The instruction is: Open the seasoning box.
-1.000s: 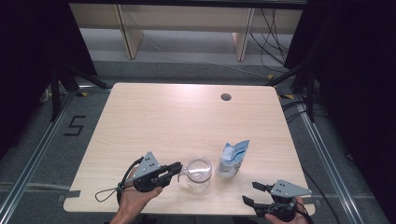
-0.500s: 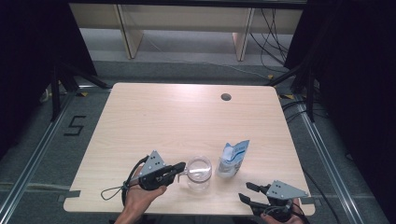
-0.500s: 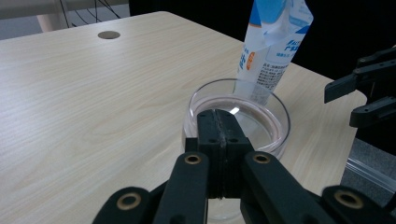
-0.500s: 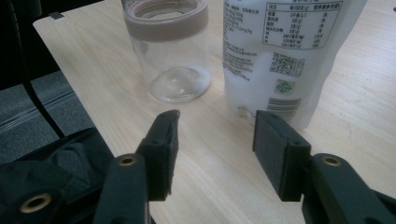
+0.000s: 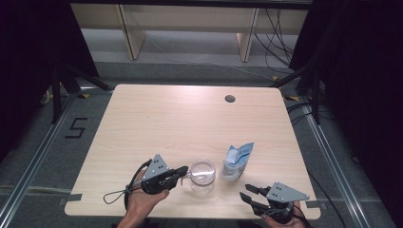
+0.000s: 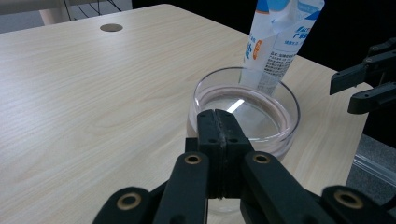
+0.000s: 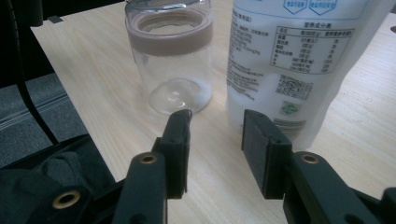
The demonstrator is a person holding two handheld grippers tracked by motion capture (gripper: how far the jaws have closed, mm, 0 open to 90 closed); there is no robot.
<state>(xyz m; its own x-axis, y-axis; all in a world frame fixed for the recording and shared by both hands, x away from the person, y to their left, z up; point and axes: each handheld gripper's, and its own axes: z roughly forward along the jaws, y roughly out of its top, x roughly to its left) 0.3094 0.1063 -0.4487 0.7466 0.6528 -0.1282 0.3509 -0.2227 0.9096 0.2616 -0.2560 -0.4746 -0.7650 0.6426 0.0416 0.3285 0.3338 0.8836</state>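
While the left claw [image 5: 183,172] sits clamped together at the glass jar's [image 5: 202,177] rim, the right claw [image 5: 248,196], empty and closing, stays short of the pouch [image 5: 237,160] ahead; a clumsy nudge could topple either onto the counter [image 5: 180,118].

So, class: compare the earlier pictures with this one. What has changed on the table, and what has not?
The right gripper has just been closing its jaws, with nothing between them. The left gripper stays shut at the rim of the glass jar. Jar and pouch have not moved.
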